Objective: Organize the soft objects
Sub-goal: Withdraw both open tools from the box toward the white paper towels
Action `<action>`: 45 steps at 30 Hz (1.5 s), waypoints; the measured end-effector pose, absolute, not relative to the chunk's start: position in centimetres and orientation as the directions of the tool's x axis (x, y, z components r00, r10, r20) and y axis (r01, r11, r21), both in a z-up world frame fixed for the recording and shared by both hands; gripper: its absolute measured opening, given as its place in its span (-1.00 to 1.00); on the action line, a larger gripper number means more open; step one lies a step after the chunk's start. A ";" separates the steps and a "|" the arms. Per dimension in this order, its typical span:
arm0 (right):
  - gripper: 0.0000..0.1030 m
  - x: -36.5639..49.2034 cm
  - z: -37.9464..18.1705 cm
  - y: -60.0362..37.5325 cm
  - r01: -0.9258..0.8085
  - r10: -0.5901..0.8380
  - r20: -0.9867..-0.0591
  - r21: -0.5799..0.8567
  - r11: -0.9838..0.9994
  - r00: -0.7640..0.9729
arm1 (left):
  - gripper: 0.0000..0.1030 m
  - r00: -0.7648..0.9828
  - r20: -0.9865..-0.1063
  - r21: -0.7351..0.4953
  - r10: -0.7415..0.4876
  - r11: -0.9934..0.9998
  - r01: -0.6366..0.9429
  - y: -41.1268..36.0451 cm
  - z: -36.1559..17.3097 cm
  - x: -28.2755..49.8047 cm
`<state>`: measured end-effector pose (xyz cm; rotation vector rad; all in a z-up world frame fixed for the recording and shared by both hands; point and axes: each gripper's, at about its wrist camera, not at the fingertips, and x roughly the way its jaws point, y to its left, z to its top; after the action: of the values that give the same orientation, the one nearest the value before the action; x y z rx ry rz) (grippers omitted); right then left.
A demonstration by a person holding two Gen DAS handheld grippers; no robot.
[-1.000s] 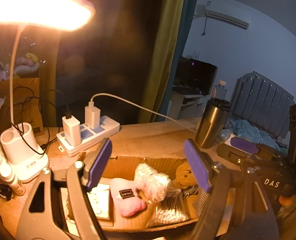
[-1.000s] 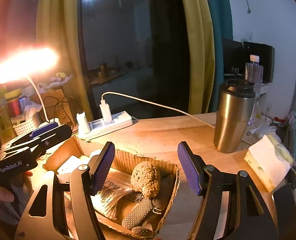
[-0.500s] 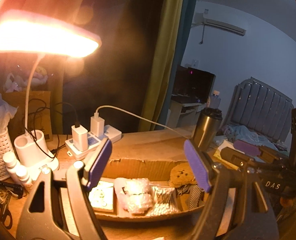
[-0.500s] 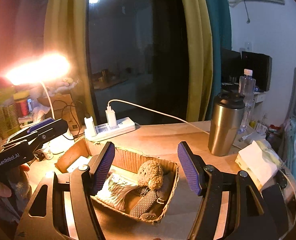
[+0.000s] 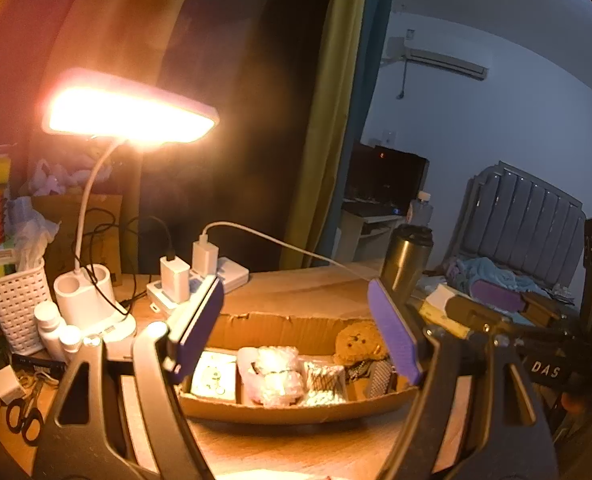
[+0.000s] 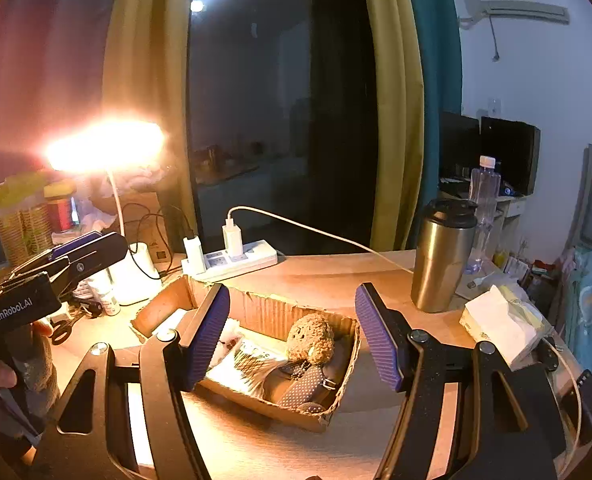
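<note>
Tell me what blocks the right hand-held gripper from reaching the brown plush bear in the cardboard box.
Nothing visible blocks it. The right hand-held gripper is open, above the cardboard box, and the brown plush bear lies exposed on top, between its fingers in the right wrist view.

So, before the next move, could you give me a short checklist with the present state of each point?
1. Left tool open and empty: ok.
2. Right tool open and empty: ok.
3. Soft things inside the box, brown plush included: ok.
4. Tools apart from each other: ok.
5. Tumbler upright, away from the box: ok.
6. Pink plush under the bubble wrap: cannot tell.
</note>
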<state>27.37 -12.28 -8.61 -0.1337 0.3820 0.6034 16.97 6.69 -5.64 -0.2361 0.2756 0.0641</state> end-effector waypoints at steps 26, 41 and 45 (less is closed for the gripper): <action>0.33 20.4 -7.7 -13.2 -0.573 0.519 -0.358 -0.057 0.818 0.776 | 0.48 0.972 -0.233 -0.225 0.027 0.971 -0.081 5.5 -5.3 10.0; 0.33 17.8 -9.3 -13.5 -0.580 0.513 -0.389 -0.072 0.811 0.766 | 0.48 0.968 -0.246 -0.219 0.050 0.970 -0.106 5.1 -7.3 6.9; 0.33 17.3 -9.9 -13.4 -0.582 0.510 -0.400 -0.075 0.810 0.762 | 0.48 0.965 -0.257 -0.221 0.055 0.969 -0.114 5.4 -8.0 6.2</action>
<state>17.25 -13.38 -9.93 -0.1996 0.3752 0.5981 6.25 5.43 -7.97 -0.2369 0.2521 0.0860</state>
